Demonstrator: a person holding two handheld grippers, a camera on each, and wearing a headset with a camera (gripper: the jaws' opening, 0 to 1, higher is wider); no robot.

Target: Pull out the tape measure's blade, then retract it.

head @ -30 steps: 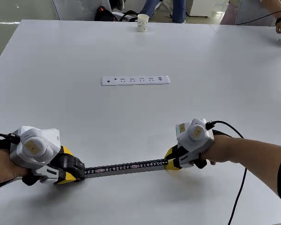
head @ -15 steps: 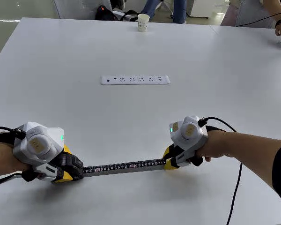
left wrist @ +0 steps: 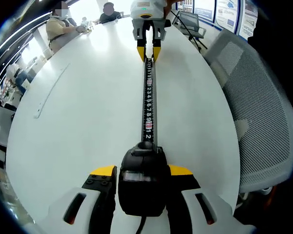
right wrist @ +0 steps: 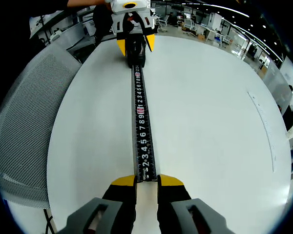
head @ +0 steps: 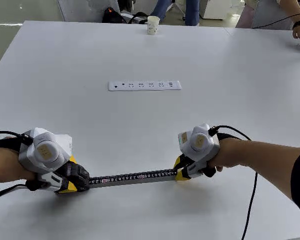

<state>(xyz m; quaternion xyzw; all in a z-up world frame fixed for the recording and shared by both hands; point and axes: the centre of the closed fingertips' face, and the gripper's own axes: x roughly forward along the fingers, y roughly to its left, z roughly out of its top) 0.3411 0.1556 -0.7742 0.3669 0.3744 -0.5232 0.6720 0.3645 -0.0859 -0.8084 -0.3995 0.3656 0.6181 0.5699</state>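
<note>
Clamping the tape measure's case [head: 80,176] at lower left, the left tongs [head: 71,176] are anchoring it; the right tongs [head: 179,171], pinching the blade [head: 132,176] tip lower centre, are likely needing slow, straight travel.

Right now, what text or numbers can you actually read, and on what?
"2 3 4 5 6 7 8 9": on the tape blade, right gripper view, then a red-marked number, likely 10.
"1 2": on the blade beside the tape measure case, left gripper view.
Farther blade digits: too small.
Case label: blurred.
Power strip markings: too small.
Paper cup: nothing readable.
Wall posters: blurred.
</note>
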